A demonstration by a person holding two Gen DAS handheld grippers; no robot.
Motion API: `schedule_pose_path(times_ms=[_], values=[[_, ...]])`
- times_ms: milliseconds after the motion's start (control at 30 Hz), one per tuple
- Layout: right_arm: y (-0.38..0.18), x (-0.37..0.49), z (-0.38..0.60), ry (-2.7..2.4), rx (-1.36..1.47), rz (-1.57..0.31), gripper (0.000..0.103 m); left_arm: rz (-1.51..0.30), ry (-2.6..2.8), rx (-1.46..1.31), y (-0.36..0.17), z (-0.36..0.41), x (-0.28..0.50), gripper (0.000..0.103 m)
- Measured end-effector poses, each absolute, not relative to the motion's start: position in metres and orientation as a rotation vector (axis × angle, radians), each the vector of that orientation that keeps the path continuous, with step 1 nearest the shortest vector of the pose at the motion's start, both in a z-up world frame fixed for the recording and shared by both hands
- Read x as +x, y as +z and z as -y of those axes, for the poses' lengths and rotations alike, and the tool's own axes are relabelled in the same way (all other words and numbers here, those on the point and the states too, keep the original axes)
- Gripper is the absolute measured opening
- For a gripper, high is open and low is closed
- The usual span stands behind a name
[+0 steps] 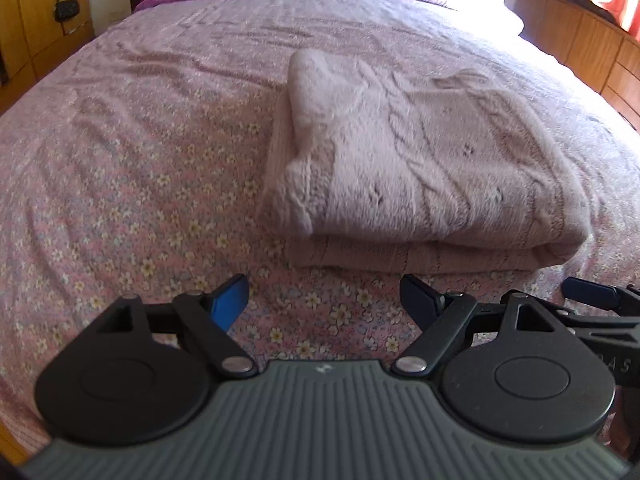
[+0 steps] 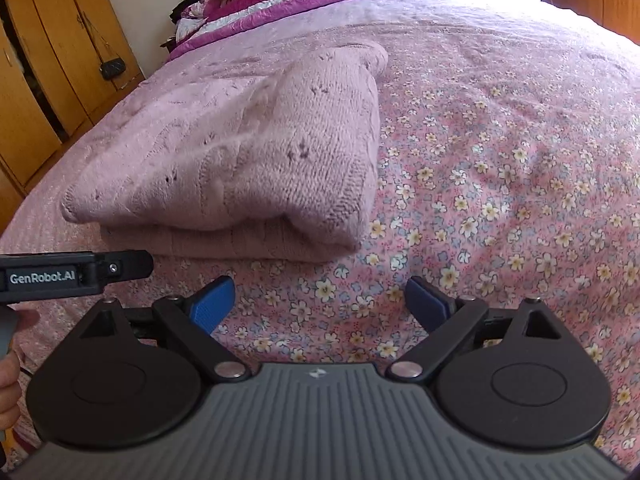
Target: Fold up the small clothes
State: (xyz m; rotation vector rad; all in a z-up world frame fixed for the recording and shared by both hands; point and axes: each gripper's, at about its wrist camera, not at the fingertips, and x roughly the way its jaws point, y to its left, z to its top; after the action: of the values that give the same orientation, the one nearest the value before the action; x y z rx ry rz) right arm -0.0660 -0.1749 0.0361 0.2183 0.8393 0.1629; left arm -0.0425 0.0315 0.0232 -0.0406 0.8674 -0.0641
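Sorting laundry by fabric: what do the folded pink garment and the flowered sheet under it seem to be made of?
The folded pink garment looks like soft knitted yarn, perhaps wool or acrylic: cable ribs, eyelet holes and a fuzzy surface show. The flowered sheet looks like thin, matte woven cloth, likely cotton: printed flowers, fine creases.

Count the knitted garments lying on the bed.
1: a folded pink sweater on the floral bedsheet, just ahead of both open tongs; nothing else knitted shows, though the folds could hide something.
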Motion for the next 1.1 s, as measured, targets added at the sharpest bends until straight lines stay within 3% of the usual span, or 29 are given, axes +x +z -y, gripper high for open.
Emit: schedule_pose_path(times_ms=[267,1100], values=[[0.028,-0.065,0.164,0.146,0.161,-0.83,0.103,-0.902,-0.035,-0.027,0.013,-0.029,-0.037,0.084],[0.019,-0.068,0.165,0.143,0.16,-0.809,0.103,-0.886,-0.023,0.015,0.011,-0.018,-0.042,0.084]])
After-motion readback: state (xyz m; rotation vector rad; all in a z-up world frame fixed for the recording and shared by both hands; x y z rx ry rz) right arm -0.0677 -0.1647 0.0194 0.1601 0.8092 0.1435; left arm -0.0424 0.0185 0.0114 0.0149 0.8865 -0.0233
